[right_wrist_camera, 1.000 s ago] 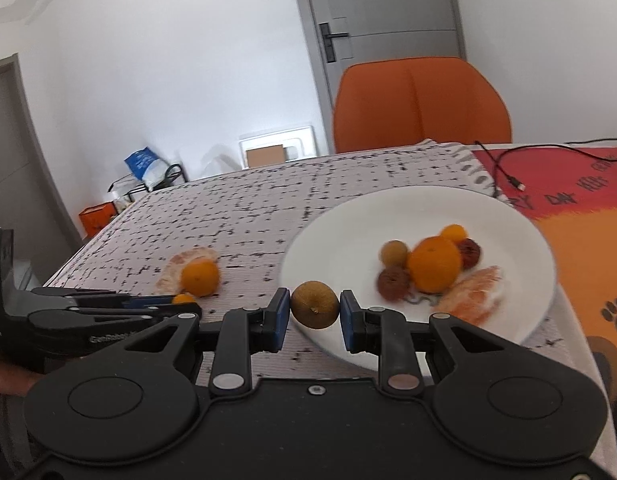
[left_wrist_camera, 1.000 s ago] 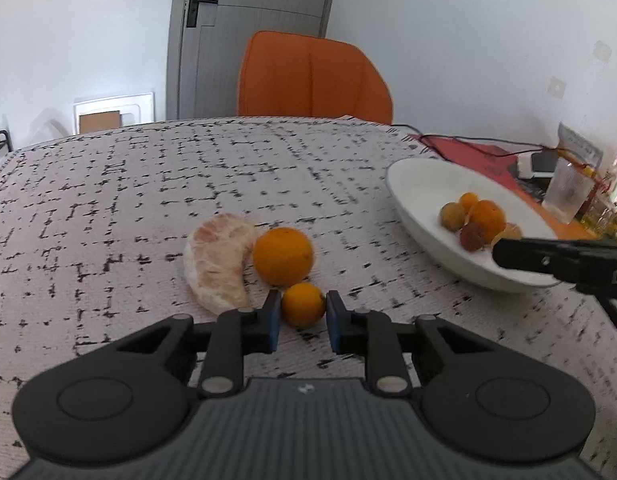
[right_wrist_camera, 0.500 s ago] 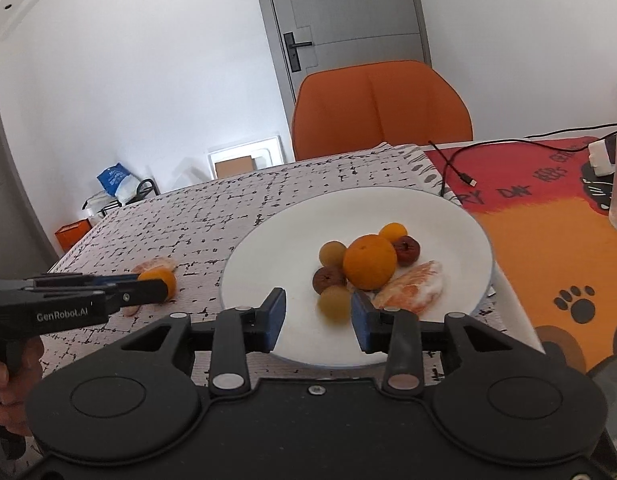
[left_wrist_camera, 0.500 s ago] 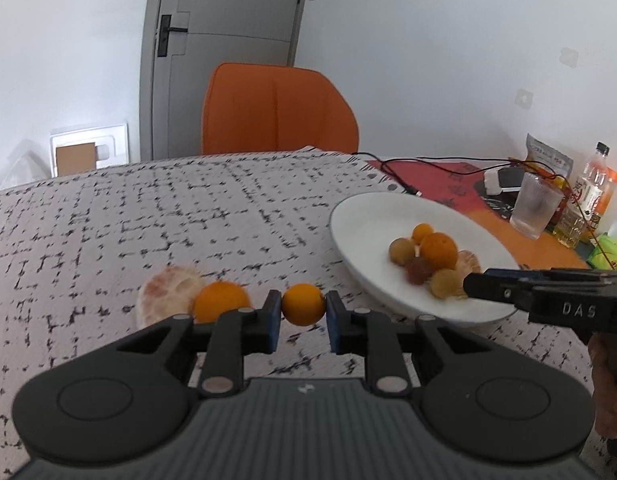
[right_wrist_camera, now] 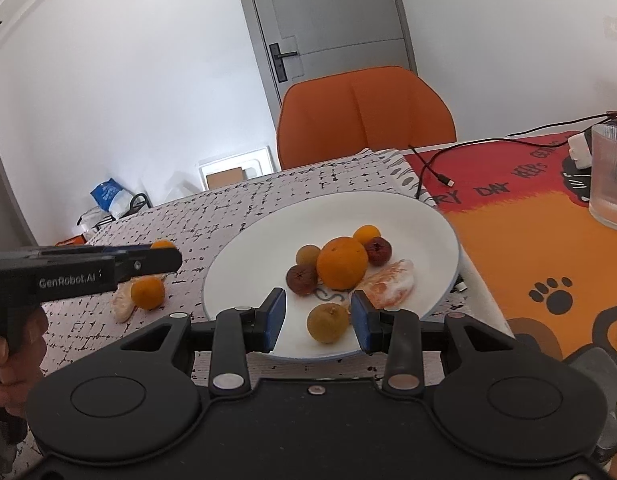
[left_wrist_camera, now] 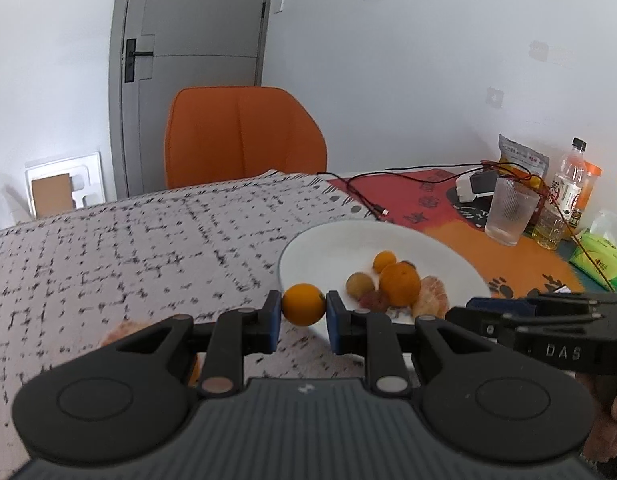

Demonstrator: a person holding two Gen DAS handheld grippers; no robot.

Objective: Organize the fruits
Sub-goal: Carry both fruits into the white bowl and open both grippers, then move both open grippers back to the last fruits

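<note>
Orange kumquat (left_wrist_camera: 303, 304) pinched in left gripper (left_wrist_camera: 302, 317), stem end rightward, right gripper (right_wrist_camera: 319, 317) spread.

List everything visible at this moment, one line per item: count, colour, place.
small orange: 1, orange, gripped in left gripper
plate: 1, white, on table
large orange: 1, orange, plate centre
tiny orange: 1, orange, behind large orange
brown round fruits: 2, tan, on plate
dark red fruits: 2, reddish, on plate
peeled segment: 1, pale orange, on plate
orange on cloth: 1, orange, left of plate
glass: 1, clear, right
chair: 1, orange, behind table
left gripper: closed on small orange
right gripper: open over plate's near edge
</note>
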